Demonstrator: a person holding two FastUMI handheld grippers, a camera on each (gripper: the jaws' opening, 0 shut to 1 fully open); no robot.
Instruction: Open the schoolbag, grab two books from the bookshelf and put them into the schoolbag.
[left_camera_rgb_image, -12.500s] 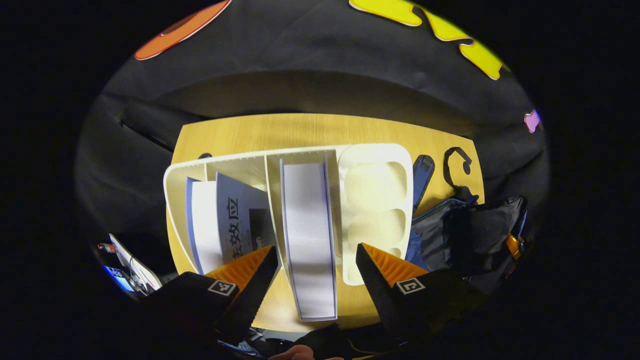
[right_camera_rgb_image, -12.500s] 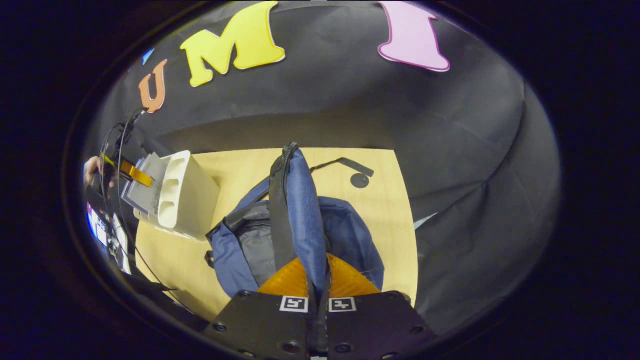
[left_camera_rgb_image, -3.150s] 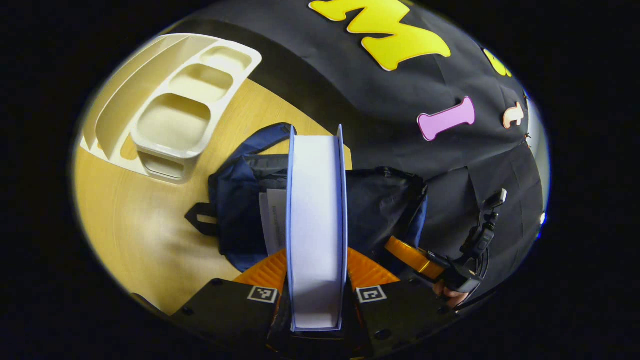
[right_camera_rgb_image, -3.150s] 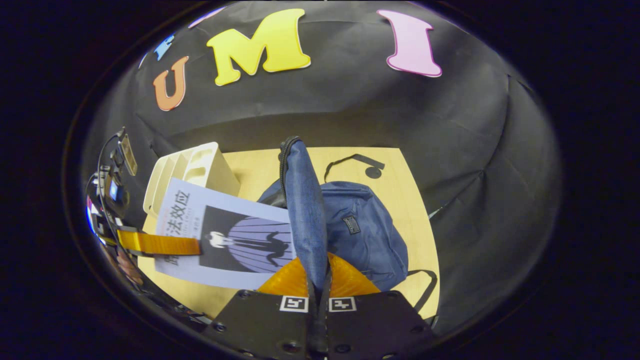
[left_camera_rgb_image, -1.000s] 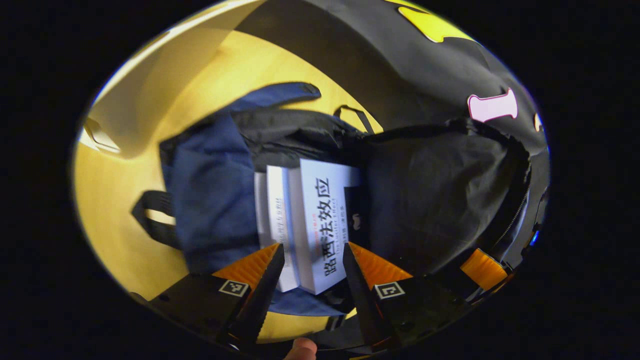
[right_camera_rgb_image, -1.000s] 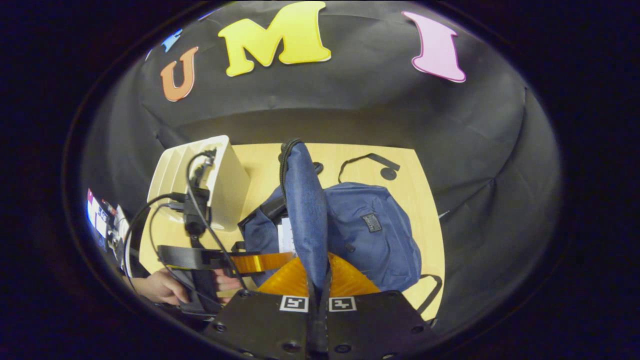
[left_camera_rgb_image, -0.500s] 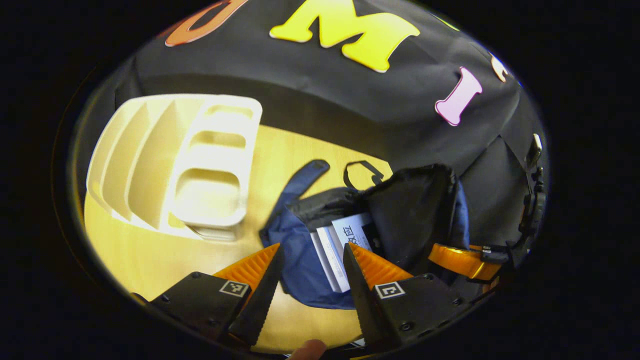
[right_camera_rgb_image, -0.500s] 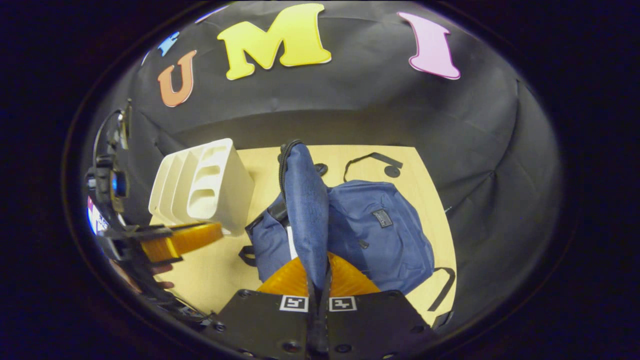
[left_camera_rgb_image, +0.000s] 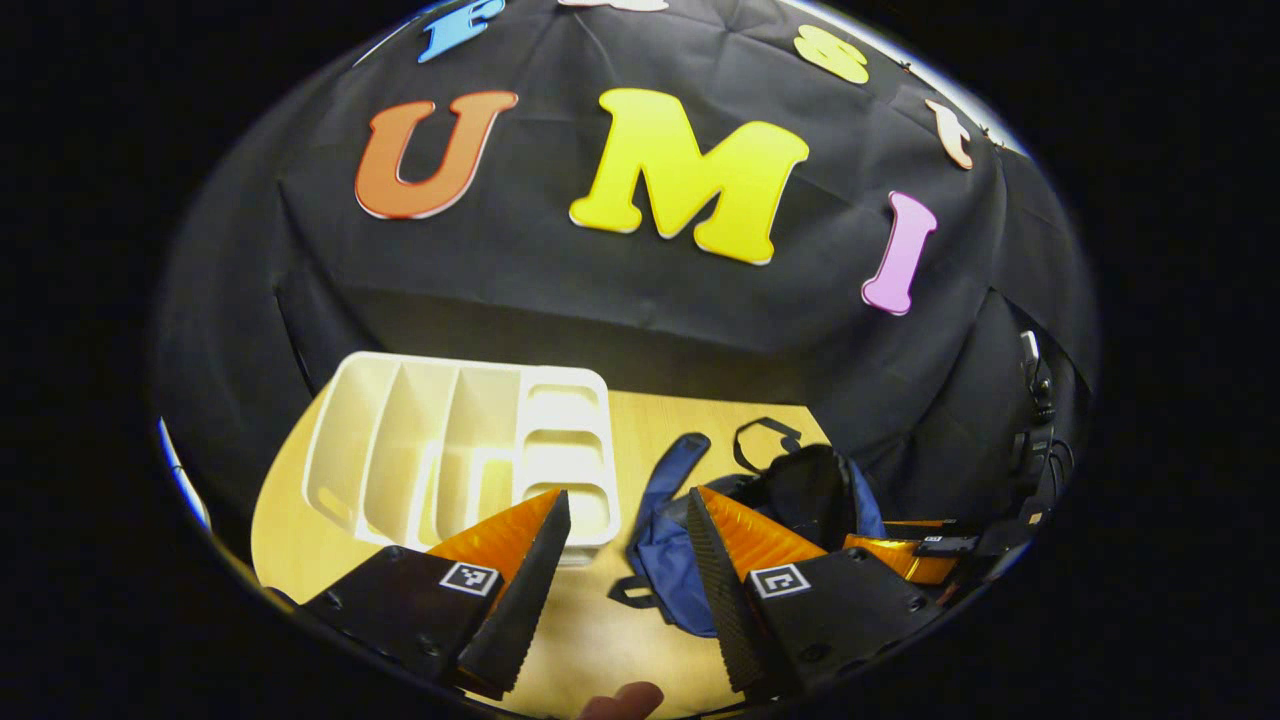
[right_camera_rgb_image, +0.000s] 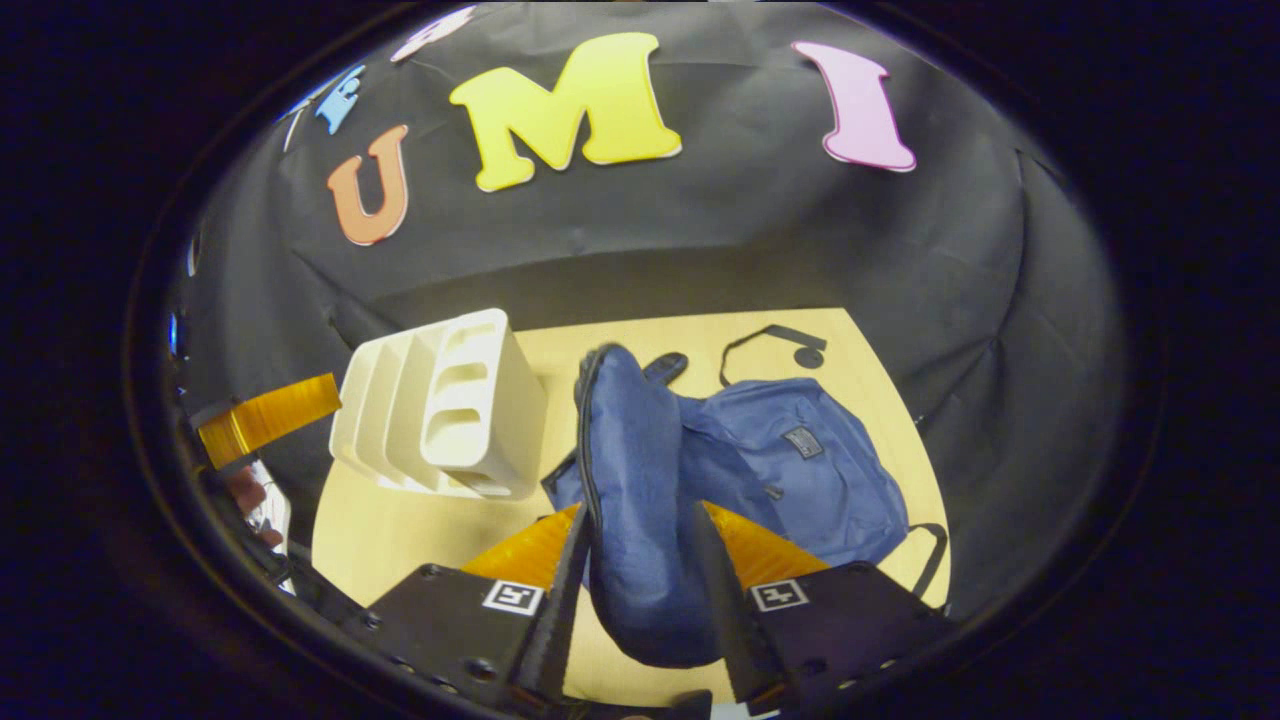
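Observation:
The blue schoolbag (right_camera_rgb_image: 790, 460) lies on the wooden table (right_camera_rgb_image: 400, 530). Its raised flap (right_camera_rgb_image: 630, 480) stands between the spread fingers of my right gripper (right_camera_rgb_image: 637, 520), which is open and no longer presses on it. The flap hides the inside of the bag. In the left gripper view the schoolbag (left_camera_rgb_image: 770, 500) sits low, right of my left gripper (left_camera_rgb_image: 625, 505), which is open, holds nothing and hangs high above the table. The white bookshelf (left_camera_rgb_image: 460, 450) has no books in its slots. Past the white bookshelf (right_camera_rgb_image: 440, 410) my left gripper (right_camera_rgb_image: 270, 415) shows at the far left.
A black strap loop (right_camera_rgb_image: 765, 345) lies on the table behind the bag. The other gripper (left_camera_rgb_image: 895, 555) shows beside the bag's right side. A fingertip (left_camera_rgb_image: 620, 700) shows at the bottom edge. The black cloth wall closes the back.
My left gripper has risen and drawn back from the bag, leaving the two books inside. My right gripper has opened and let go of the flap, which leans over a little.

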